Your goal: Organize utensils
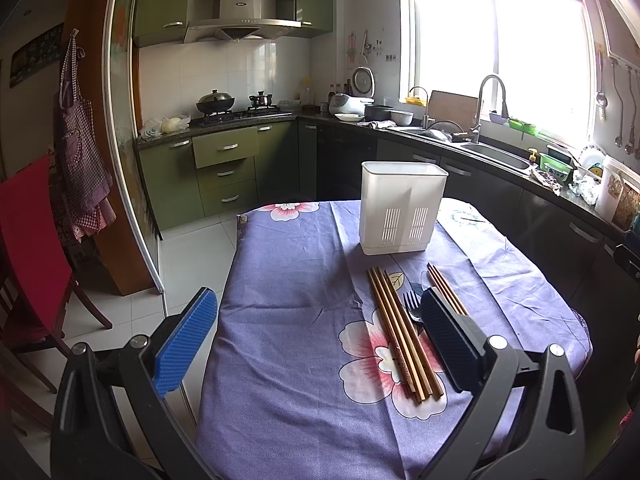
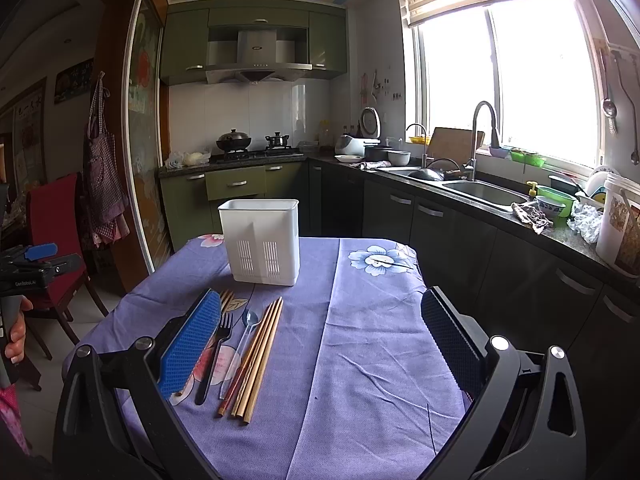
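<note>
Left claw (image 1: 318, 338): released, jaws spread wide, nothing between them. It hangs above the near end of the surface (image 1: 288, 280), which carries a purple floral cloth. Its right finger stands over part of the utensil row and hides some of it in the left wrist view.

Right claw (image 2: 320, 338): released, jaws wide apart, grasping nothing. It is held above the near right portion of the cloth, with its left finger just beside the utensils.

Utensil holder (image 2: 262, 240): white plastic, upright, slotted vents on its front face, standing toward the far end of the surface. Contents cannot be seen from either view.

Utensils lie flat on the cloth in a rough row, near the holder but apart from it:
- first bundle of chopsticks (image 1: 402, 334), wooden, on the left of the row.
- black fork (image 2: 218, 354), tines pointing toward the holder.
- clear-handled spoon (image 2: 244, 340) with a bluish bowl, just beside the fork.
- second bundle of chopsticks (image 2: 256, 360), on the right of the row, touching or nearly touching the spoon handle.

Kitchen counter (image 2: 500, 216) and sink (image 2: 484, 192) run along the right wall under the window.
</note>
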Available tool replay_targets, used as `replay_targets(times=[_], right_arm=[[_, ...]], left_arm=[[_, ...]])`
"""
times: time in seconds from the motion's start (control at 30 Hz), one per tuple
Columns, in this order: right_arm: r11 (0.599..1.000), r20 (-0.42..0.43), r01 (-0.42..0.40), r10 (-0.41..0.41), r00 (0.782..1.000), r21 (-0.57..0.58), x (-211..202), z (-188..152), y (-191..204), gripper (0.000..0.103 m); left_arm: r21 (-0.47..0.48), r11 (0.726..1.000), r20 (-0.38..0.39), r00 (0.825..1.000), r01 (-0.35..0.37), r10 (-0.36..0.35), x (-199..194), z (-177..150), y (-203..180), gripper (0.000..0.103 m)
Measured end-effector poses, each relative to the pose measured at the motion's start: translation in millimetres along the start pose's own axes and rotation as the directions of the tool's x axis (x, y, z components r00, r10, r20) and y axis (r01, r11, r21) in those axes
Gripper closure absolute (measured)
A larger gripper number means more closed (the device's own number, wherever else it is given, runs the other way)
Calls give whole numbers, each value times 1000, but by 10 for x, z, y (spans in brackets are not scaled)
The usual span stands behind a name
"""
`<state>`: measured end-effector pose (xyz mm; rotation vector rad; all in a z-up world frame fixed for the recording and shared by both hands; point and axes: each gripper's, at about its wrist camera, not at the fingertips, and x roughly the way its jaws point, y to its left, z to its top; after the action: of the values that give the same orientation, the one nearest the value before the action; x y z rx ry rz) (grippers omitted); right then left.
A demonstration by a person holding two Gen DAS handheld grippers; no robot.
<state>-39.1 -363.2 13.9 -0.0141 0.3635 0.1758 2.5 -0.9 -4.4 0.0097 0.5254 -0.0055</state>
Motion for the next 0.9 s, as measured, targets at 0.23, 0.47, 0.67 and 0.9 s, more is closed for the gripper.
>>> replay_targets(times=[0.23,0.47,0.67,0.9], right_arm=[[1000,-2,0,0,1000,1,1,2,-5,4],[1000,-5,0,0,1000,2,68,-54,72,4],[1000,-5,-2,2,1000,4,90,-57,49,4],[1000,-7,-4,4,1000,6,97,-48,51,4]], left_arm=[[1,1000,-1,1000,0,0,-3,6,-3,6],[2,1000,-1,1000,1,-1,4,5,-5,6],[-1,1000,-1,1000,-1,1,7,3,-3,6],[0,1000,0,1000,-1,1,3,7,3,6]])
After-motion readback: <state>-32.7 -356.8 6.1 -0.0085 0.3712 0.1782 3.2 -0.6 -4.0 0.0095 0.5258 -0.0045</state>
